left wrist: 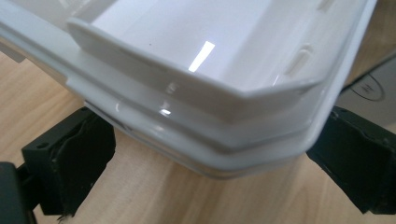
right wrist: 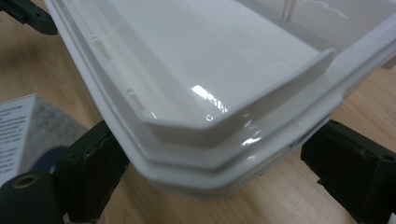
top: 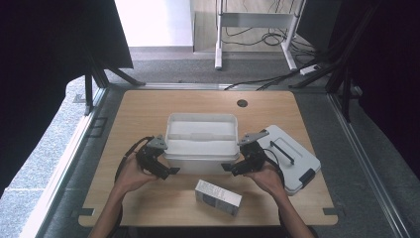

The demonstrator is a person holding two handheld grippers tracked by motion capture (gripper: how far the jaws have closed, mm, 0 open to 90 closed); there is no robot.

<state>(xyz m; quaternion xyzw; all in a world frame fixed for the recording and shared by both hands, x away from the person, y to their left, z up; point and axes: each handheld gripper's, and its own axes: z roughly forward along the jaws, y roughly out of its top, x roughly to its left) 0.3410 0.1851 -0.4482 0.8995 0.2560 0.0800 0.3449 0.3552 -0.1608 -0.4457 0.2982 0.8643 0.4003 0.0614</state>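
White glossy plastic rectangular tub (top: 201, 141), open-topped, sits at the middle of the light wood-grain desk (top: 143, 111); shallow white inner tray seated inside it, below the rim

Left tool (top: 173, 170) at the tub's near left corner, held in the person's left hand (top: 130, 174), grey three-cornered plate on top. Left gripper view: the tub's rounded corner (left wrist: 243, 154) lies between the two black jaws, one jaw to each side of it and both set apart from the plastic; jaws spread, nothing pinched

Right tool (top: 225, 167) at the tub's near right corner, in the right hand (top: 267, 178). Right gripper view: tub corner (right wrist: 201, 179) between the jaws, which stand wide. The jaw on the left of that view sits just beside the tub wall; cannot tell whether it touches. The other jaw stands clear of it. Not clamped on the tub

Small white-and-grey printed cardboard carton (top: 218, 197) lies on its side at the near desk edge, between the two forearms, apart from the tub; its printed face also shows at the left edge of the right gripper view (right wrist: 18, 130)

Pale grey flat plastic lid with a black handle and black latches (top: 289, 156) lies on the desk to the right of the tub, just behind the right hand

Round dark cable hole (top: 241, 103) in the far part of the desk
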